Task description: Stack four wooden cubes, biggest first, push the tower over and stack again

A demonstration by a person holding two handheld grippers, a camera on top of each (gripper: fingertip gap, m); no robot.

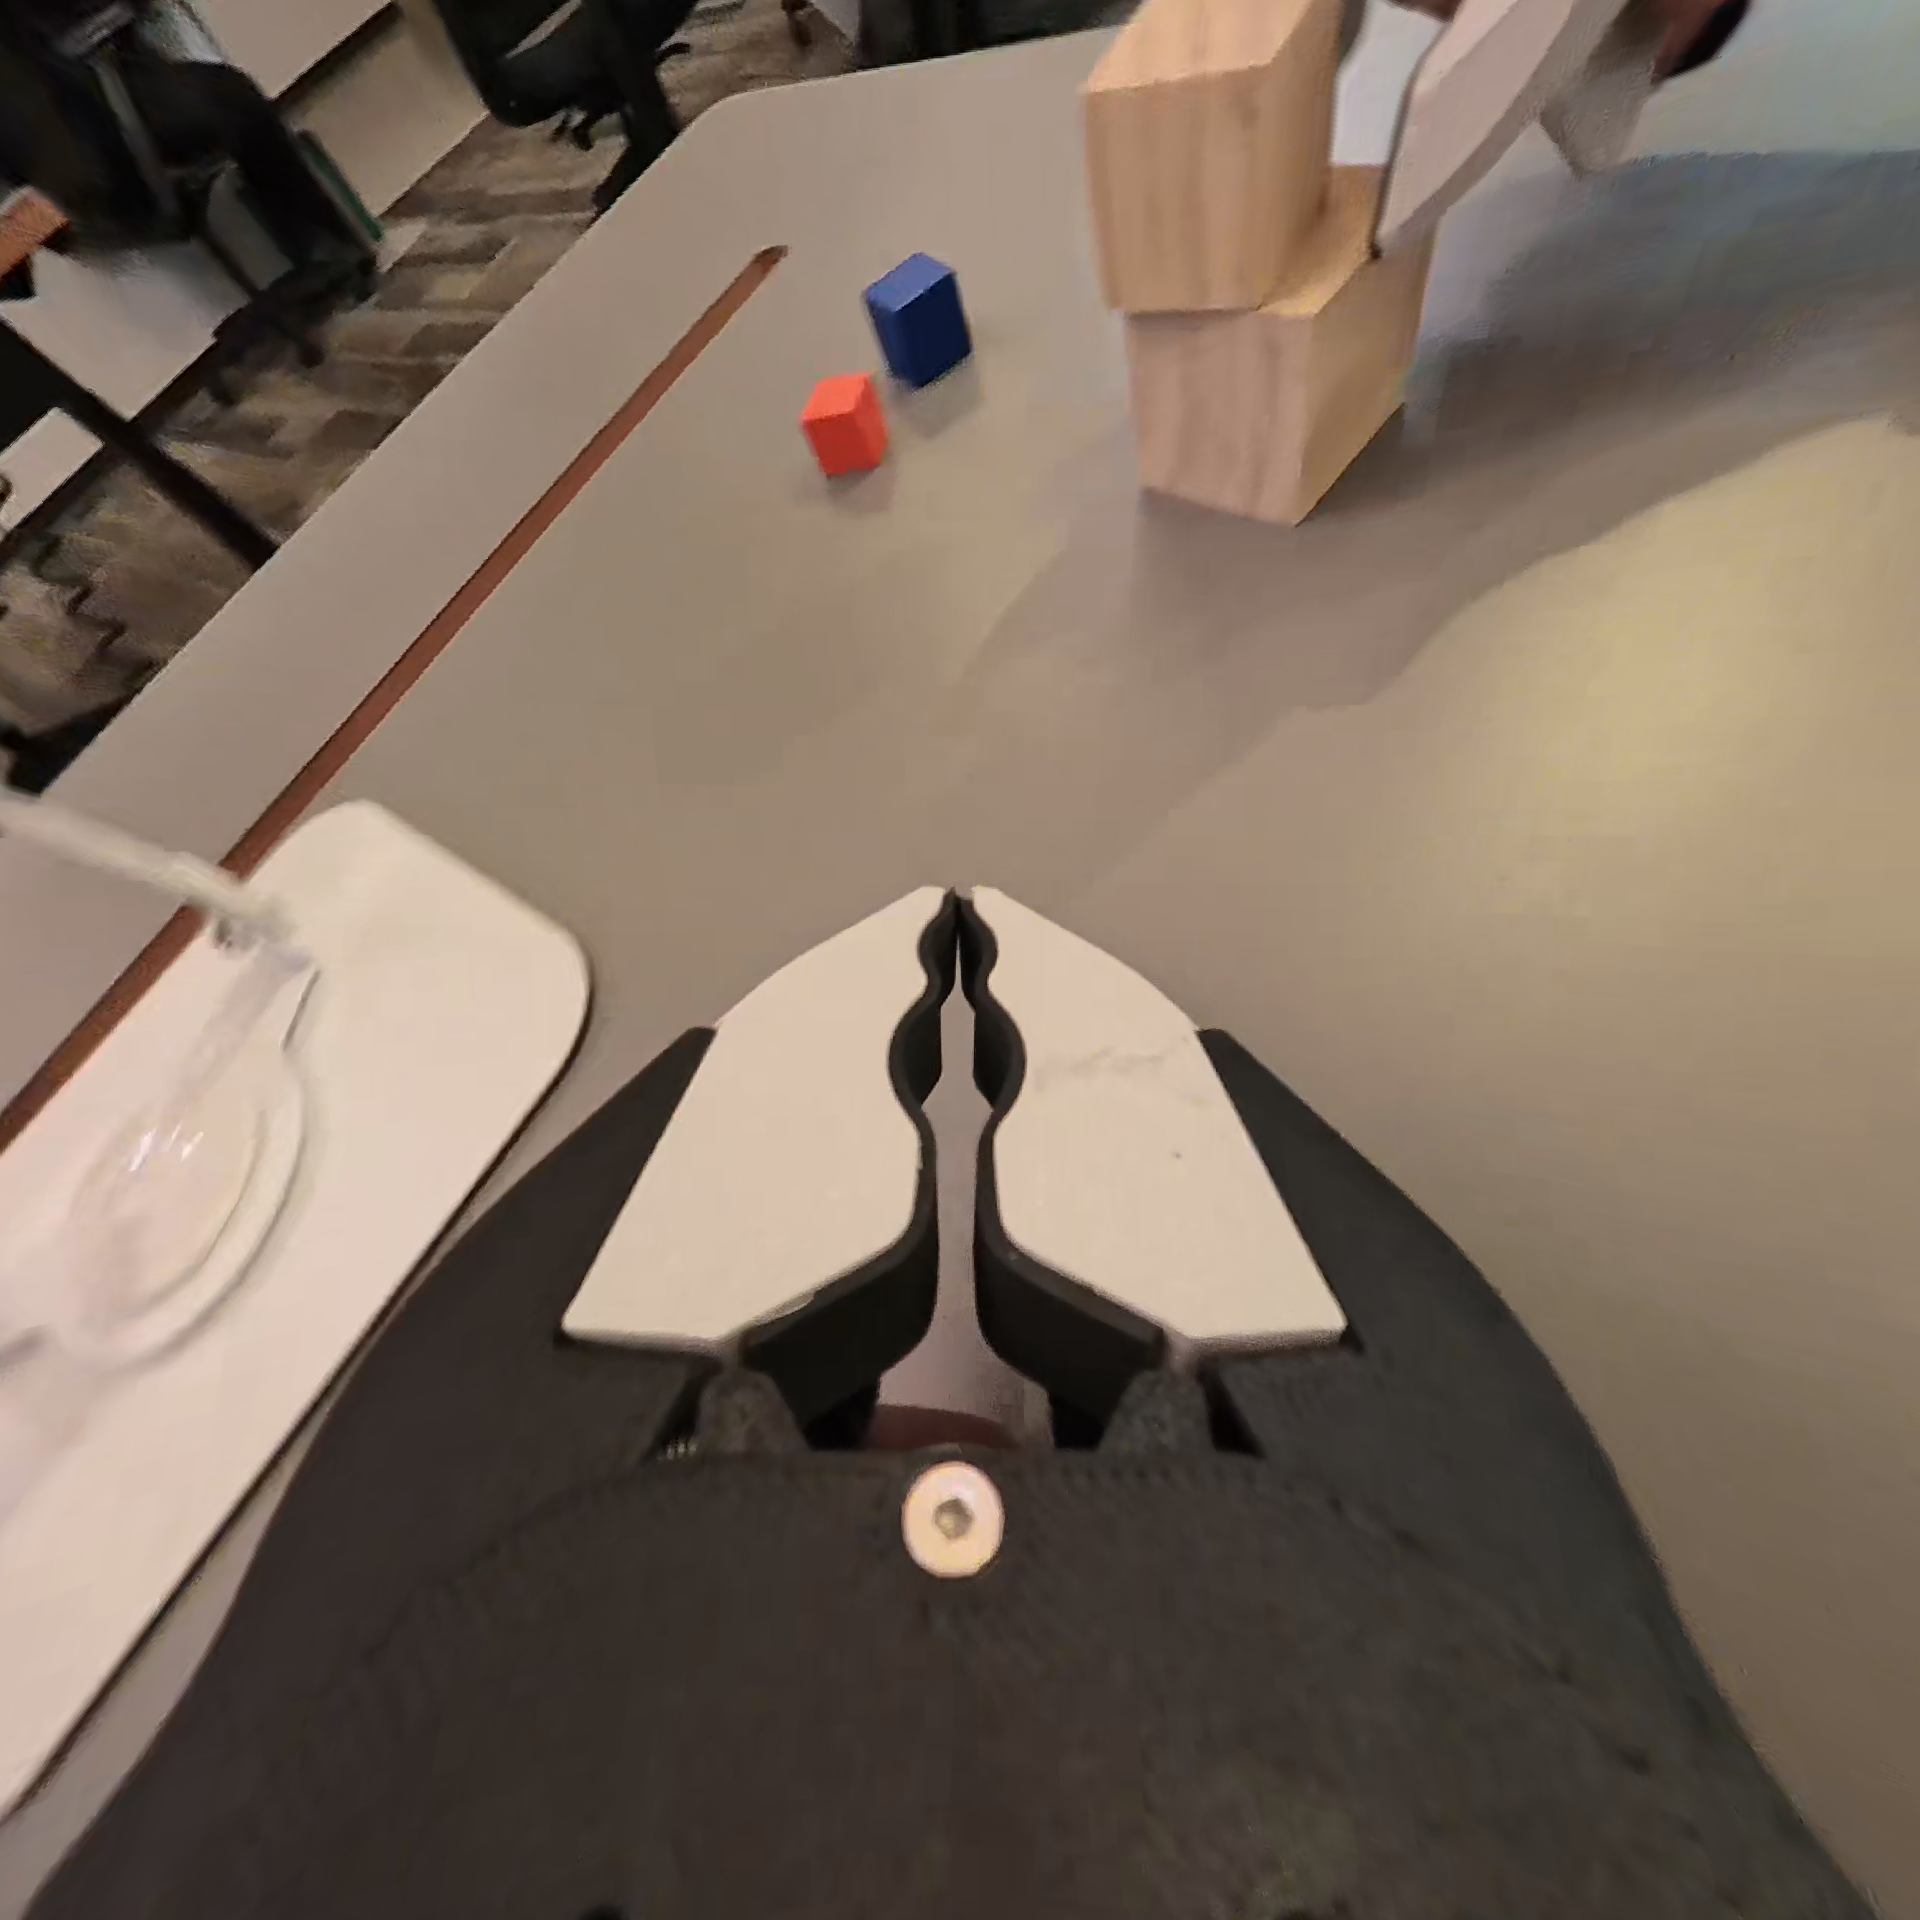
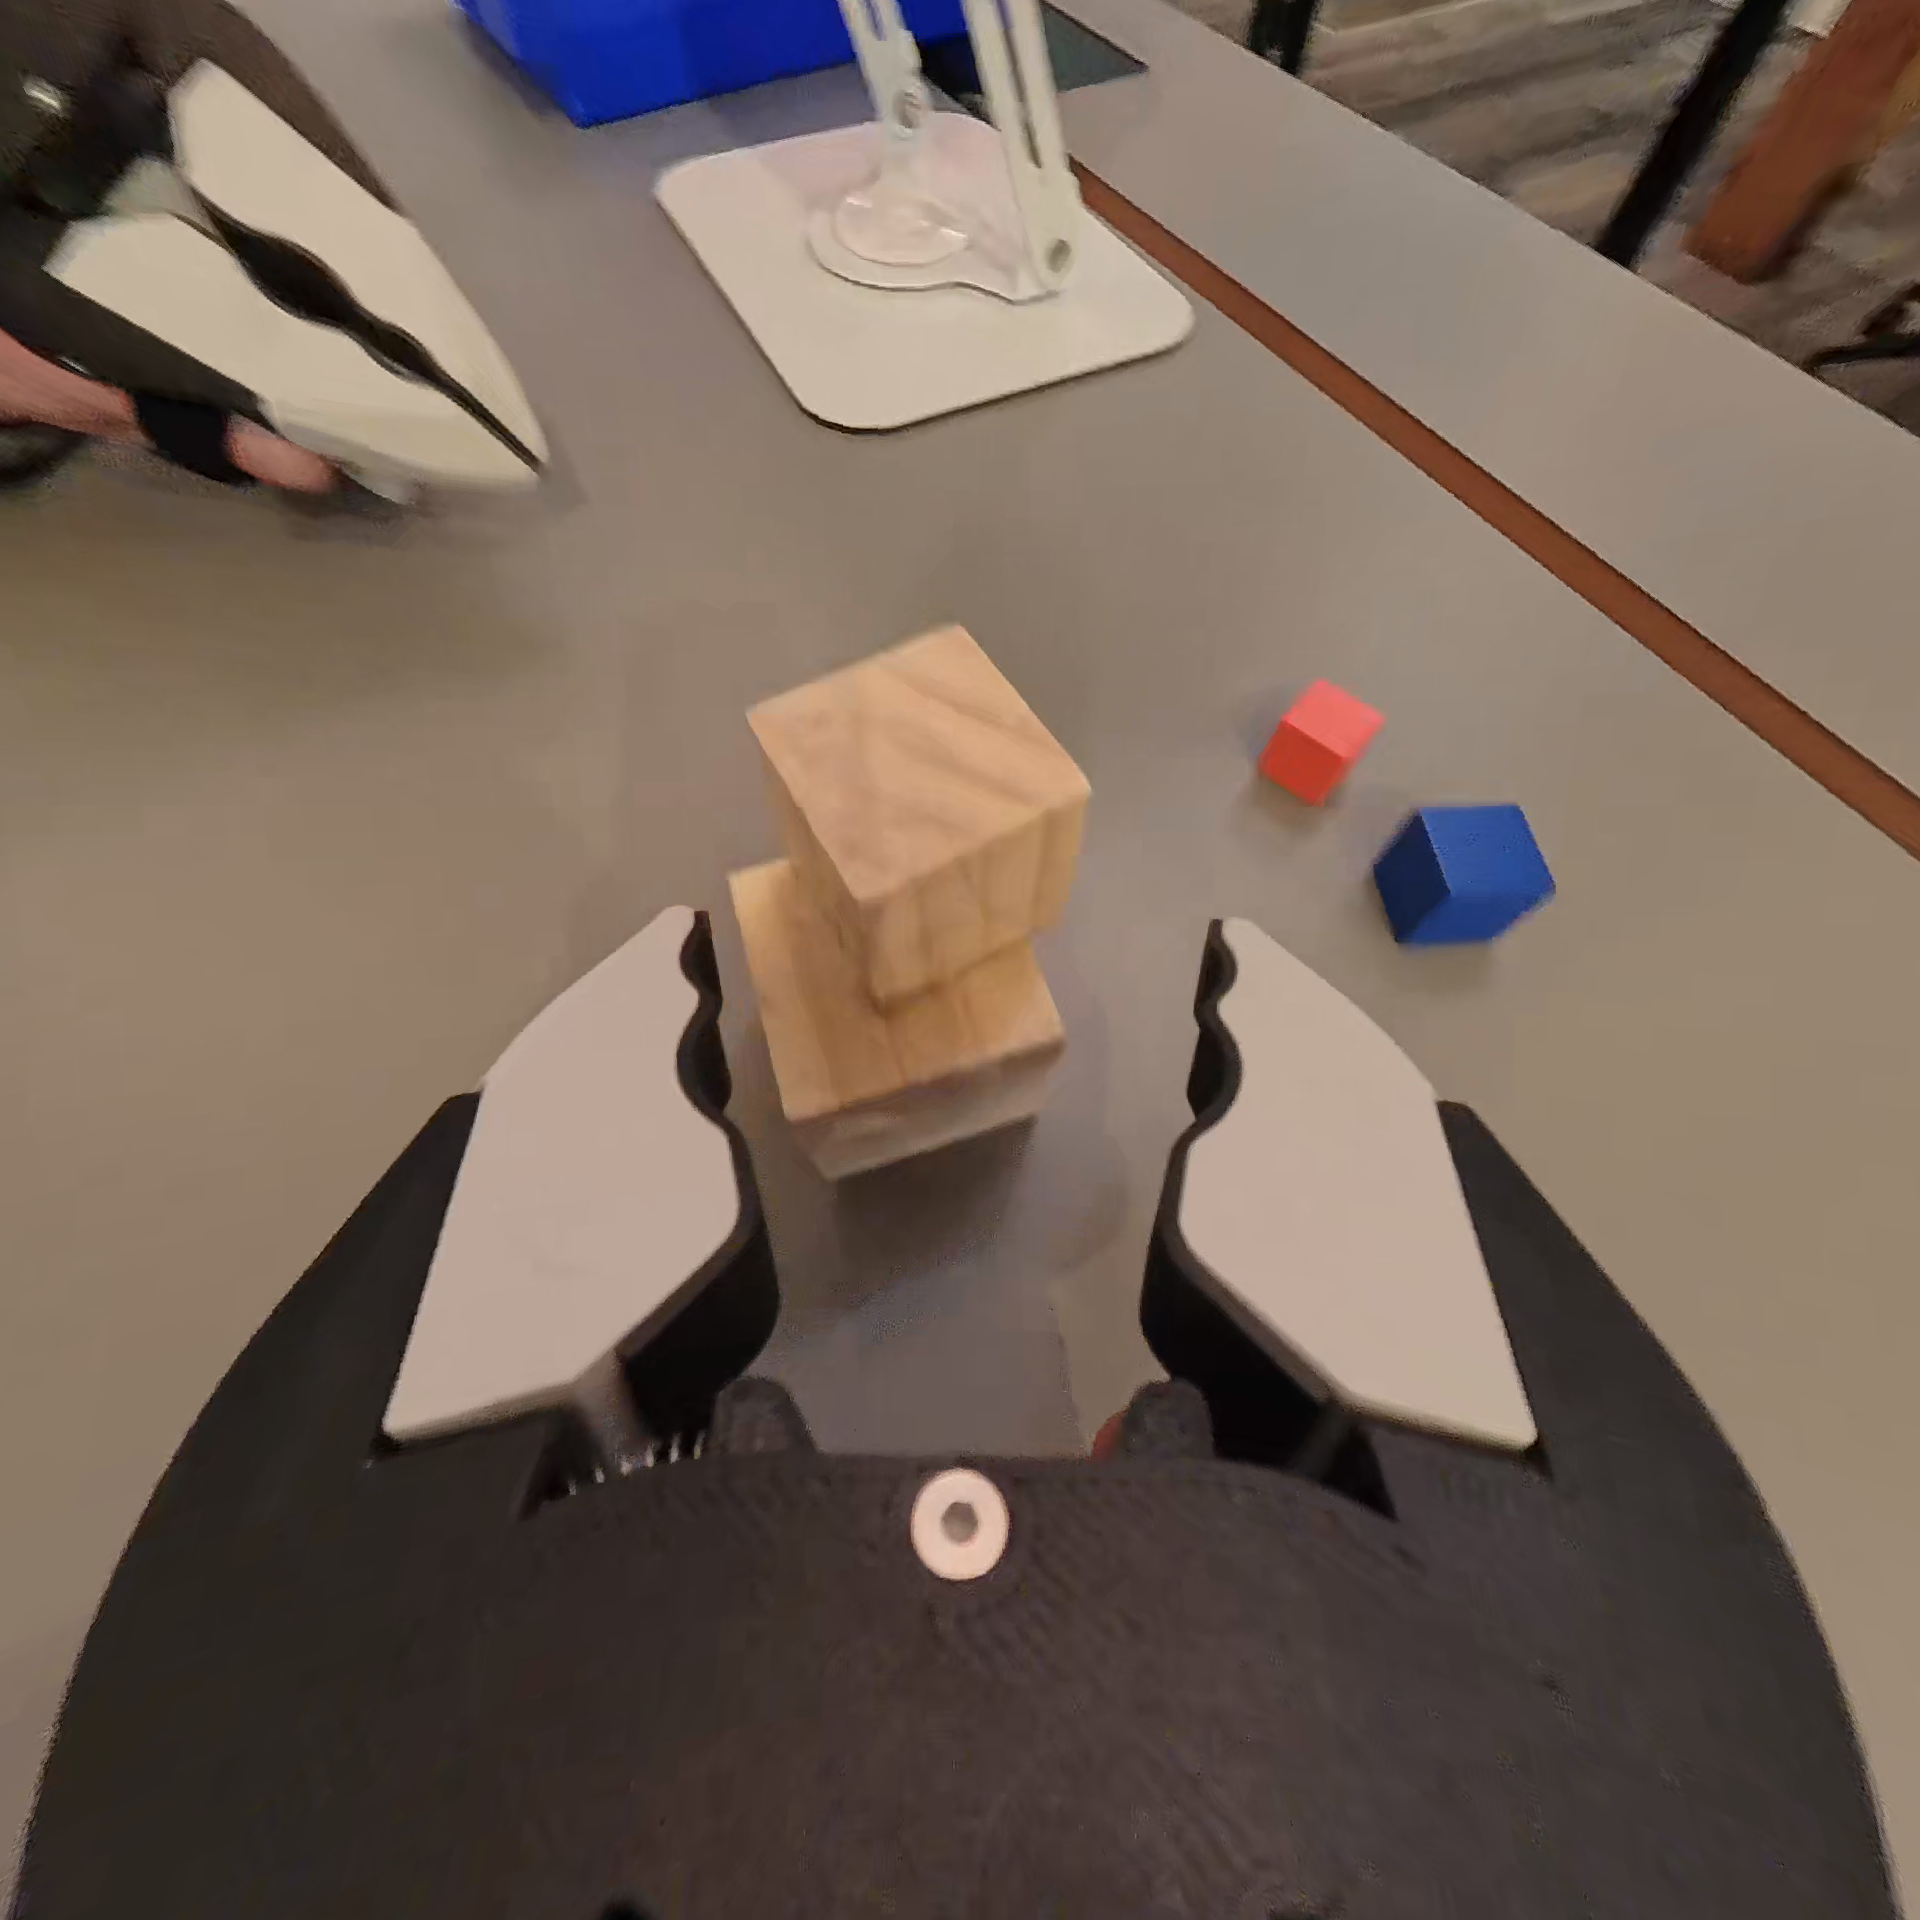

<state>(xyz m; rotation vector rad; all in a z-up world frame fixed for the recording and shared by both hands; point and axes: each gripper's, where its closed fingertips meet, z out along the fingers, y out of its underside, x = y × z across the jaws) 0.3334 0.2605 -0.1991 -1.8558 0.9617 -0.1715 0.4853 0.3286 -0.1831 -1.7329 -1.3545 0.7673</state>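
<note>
The right gripper hangs over the grey table with its fingers spread wide and nothing between them. Just ahead of its tips stand two plain wooden cubes, one on the other. The top cube sits twisted and shifted on the bottom cube, so a corner of the lower one's top face shows bare. The left fingertip lies close beside the bottom cube; whether it touches cannot be told.

The left gripper is clenched, its tips meeting on nothing, and it hovers low over the table well apart from the stack. In the right wrist view it shows blurred at the upper left, held by a gloved hand.

A red cube and a blue cube lie on the table to the right of the stack, near each other but not touching, the blue one larger. Behind them a brown strip runs along the table. A white pad bearing a clear stand lies farther off, with a blue box beyond it.
</note>
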